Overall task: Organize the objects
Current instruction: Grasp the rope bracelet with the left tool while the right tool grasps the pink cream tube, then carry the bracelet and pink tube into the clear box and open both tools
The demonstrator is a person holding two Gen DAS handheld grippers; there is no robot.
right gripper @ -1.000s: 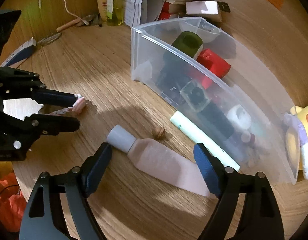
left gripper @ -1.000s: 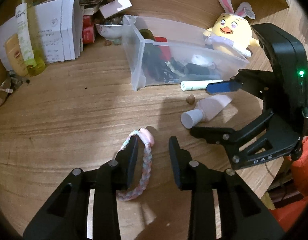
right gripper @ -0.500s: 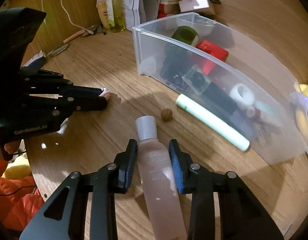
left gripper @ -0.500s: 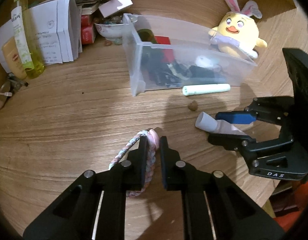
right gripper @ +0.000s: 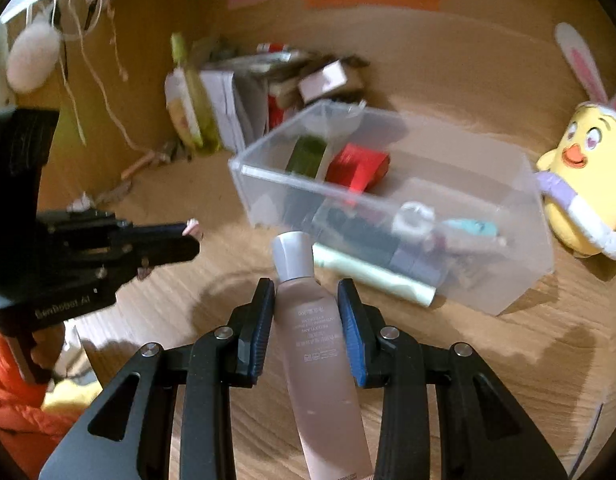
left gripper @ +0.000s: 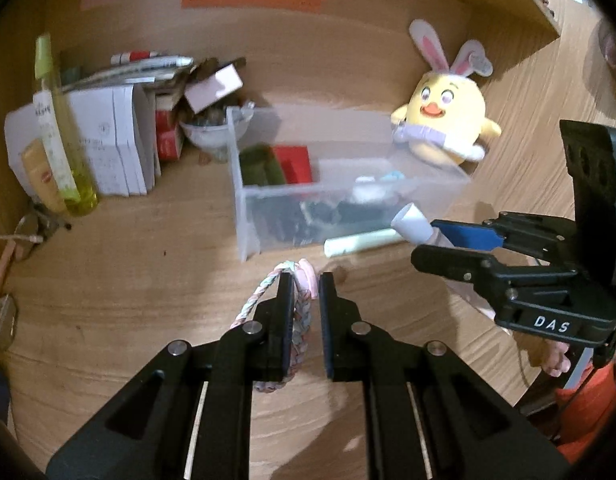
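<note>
Two grippers, both loaded. Left gripper [left gripper: 304,292] has its fingers [left gripper: 285,320] pressed nearly together, pinching a braided pastel bracelet [left gripper: 302,322]; one strand runs between the pads, the rest loops out past the left finger, pink clasp poking beyond the tips. Right gripper [right gripper: 307,300] fingers [right gripper: 350,332] pinch a pink tube [right gripper: 316,332] around its upper body, blue pads touching both sides, grey cap sticking out ahead of the tips, tail end running back toward the camera. Clear plastic bin [right gripper: 520,240] sits just ahead of both sets of fingers, holding a red box [right gripper: 358,168], a green item [right gripper: 306,154], dark bits and small white stuff. Pale green stick [right gripper: 372,274] lies on the wooden table [right gripper: 508,360] against the bin's near wall, just ahead-right of the right fingertips. Yellow chick plush [left gripper: 448,120] with bunny ears beyond the bin's far right corner. Stack of papers [left gripper: 116,140] and yellow-green bottle [left gripper: 62,148] far ahead-left of the left fingers. Frames blurred, the right wrist view especially.
</note>
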